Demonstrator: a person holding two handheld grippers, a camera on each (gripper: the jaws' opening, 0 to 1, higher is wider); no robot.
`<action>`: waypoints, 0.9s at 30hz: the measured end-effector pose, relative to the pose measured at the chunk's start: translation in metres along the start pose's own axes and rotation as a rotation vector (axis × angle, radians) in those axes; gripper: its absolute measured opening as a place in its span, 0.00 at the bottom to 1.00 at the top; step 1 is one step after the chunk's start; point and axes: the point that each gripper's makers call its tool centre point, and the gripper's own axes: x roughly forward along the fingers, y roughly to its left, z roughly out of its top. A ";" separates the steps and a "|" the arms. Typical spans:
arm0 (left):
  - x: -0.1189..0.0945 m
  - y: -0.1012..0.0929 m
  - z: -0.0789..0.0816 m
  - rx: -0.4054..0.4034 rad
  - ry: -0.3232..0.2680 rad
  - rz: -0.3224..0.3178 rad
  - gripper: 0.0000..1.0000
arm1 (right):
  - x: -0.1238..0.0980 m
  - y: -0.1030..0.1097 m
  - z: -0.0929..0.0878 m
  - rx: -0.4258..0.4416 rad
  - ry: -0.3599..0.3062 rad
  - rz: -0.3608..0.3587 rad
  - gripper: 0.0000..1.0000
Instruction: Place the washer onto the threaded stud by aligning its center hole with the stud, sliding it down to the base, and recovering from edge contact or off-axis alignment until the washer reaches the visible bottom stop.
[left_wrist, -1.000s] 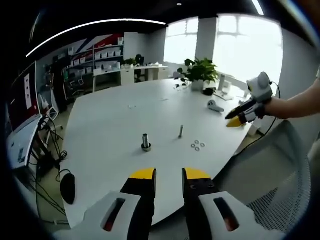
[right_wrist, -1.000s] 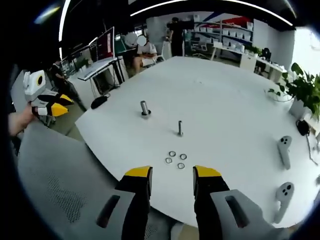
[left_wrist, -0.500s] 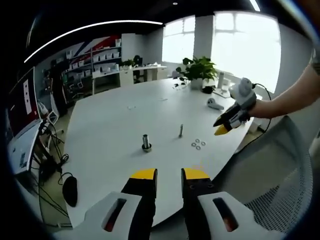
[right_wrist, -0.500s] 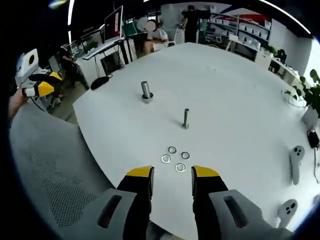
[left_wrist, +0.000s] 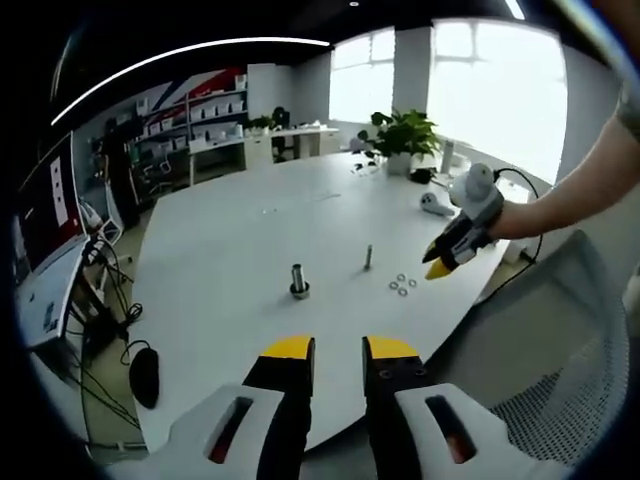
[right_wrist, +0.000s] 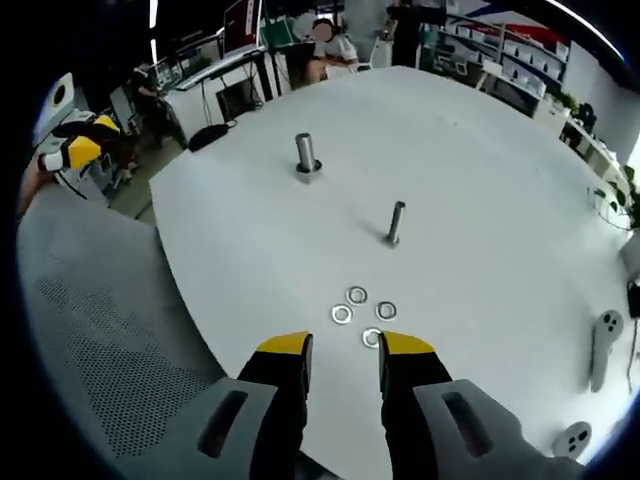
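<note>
Several flat metal washers (right_wrist: 357, 295) lie loose on the white table (right_wrist: 480, 180), just beyond my right gripper (right_wrist: 345, 345). It is open with nothing between its jaws, and one washer (right_wrist: 372, 337) lies right by its right tip. Past them stands a thin threaded stud (right_wrist: 394, 222), and a thicker stud with a base (right_wrist: 305, 155) further off. In the left gripper view the right gripper (left_wrist: 438, 268) hangs close above the washers (left_wrist: 403, 285), beside the thin stud (left_wrist: 368, 257) and the thick stud (left_wrist: 298, 280). My left gripper (left_wrist: 340, 350) is open and empty, back from the table edge.
A grey mesh chair back (right_wrist: 100, 330) stands against the table's near edge. Two white controllers (right_wrist: 600, 345) lie at the right. A potted plant (left_wrist: 400, 135) sits at the far end, a black mouse-like object (left_wrist: 145, 375) on the floor. The left gripper (right_wrist: 75, 150) is in a hand beyond the chair.
The right gripper has come forward and down over the table edge to the washers, and its jaws have narrowed slightly. The left gripper has hardly moved.
</note>
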 end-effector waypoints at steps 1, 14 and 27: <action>0.000 0.000 0.000 -0.001 -0.002 0.001 0.16 | 0.001 0.000 0.001 -0.002 0.000 0.002 0.29; 0.001 -0.004 -0.001 0.022 0.010 -0.007 0.16 | 0.025 0.010 -0.007 -0.026 0.080 0.065 0.27; 0.000 -0.003 -0.002 0.032 0.013 0.002 0.15 | 0.040 0.009 -0.006 -0.058 0.121 0.085 0.26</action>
